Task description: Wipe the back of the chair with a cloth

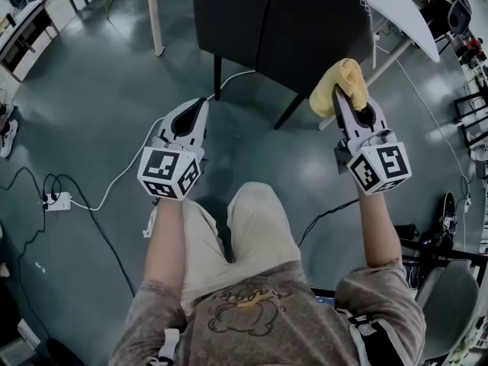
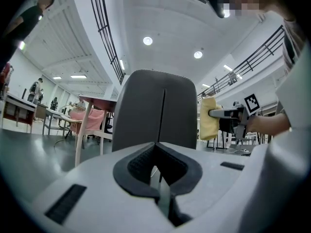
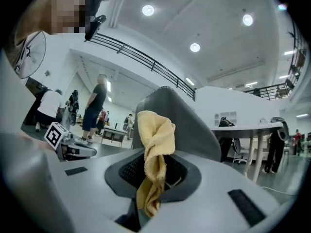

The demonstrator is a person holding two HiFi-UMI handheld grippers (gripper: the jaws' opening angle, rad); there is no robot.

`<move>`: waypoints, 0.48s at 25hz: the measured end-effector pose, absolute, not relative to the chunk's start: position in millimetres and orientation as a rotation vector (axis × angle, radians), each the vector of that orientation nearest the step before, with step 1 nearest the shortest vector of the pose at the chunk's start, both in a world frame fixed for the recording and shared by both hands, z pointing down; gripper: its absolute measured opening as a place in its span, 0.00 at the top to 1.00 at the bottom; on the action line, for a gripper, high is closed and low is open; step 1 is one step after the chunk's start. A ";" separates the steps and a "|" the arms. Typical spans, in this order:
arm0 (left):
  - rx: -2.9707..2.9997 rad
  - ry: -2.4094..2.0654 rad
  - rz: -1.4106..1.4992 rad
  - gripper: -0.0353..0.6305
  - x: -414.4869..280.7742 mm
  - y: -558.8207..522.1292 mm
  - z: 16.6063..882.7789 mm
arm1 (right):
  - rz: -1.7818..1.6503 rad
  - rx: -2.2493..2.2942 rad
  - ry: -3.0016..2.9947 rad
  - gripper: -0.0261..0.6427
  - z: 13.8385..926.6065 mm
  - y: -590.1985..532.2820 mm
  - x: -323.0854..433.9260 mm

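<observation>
Flooring of glossy dark teal-grey concrete is filling most of the head view. A dark grey upholstered chair on thin black legs is standing on it at twelve o'clock from the person, with its back turned toward both grippers. In the left gripper view the chair is rising directly ahead, a vertical seam running down the middle of its back. A white table is slanting across the one o'clock corner, partly over the chair.

The person is sitting at six o'clock, with knees in pale shorts reaching toward the chair.

The left gripper is hovering at eleven o'clock, short of the chair, and its jaws are pressing together with nothing between them. The right gripper is pointing at one o'clock and is clamping a yellow terry cloth, which is bunching up above the jaws. The cloth is sitting just beside the chair back's right edge; contact cannot be judged.

A white cable is trailing across the floor toward a white power strip at nine o'clock.
</observation>
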State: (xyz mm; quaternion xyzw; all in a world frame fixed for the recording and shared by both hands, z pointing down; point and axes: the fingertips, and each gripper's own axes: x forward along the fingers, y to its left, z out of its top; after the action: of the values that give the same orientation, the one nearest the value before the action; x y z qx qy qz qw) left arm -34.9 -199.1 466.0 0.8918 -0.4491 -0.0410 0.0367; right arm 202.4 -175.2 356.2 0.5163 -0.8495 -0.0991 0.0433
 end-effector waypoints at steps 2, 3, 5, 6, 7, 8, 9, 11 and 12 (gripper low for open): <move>2.744 -1.377 -0.122 0.94 -34.7 -198.4 465.8 | -0.299 1.626 -2.560 0.86 358.4 -177.0 218.4; 2.745 -1.377 -0.119 0.94 -35.3 -197.9 466.1 | -0.299 1.645 -2.544 0.86 359.0 -178.2 224.5; 2.739 -1.380 -0.121 0.94 -37.7 -196.8 466.4 | -0.296 1.676 -2.526 0.86 359.2 -181.0 232.6; 2.733 -1.382 -0.125 0.94 -39.0 -196.6 466.6 | -0.293 1.685 -2.523 0.86 359.2 -182.2 234.7; 2.726 -1.382 -0.131 0.94 -40.2 -196.6 466.9 | -0.290 1.689 -2.523 0.86 359.7 -183.4 235.4; 2.721 -1.381 -0.137 0.94 -41.3 -196.9 467.1 | -0.287 1.690 -2.524 0.86 360.5 -184.7 235.0; 2.716 -1.380 -0.143 0.94 -42.2 -197.3 467.1 | -0.283 1.687 -2.525 0.86 361.8 -186.3 233.8; 2.706 -1.376 -0.156 0.94 -43.5 -197.5 466.8 | -0.269 1.677 -2.529 0.86 364.5 -190.1 230.7; 2.703 -1.376 -0.162 0.94 -43.9 -197.7 466.8 | -0.265 1.673 -2.531 0.86 365.4 -192.5 229.2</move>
State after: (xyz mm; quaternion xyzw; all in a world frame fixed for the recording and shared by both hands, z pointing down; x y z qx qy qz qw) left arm -43.9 -197.7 466.8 0.8887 -0.4524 -0.0532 0.0521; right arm 229.2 -192.5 365.4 0.5486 -0.8302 -0.0869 0.0479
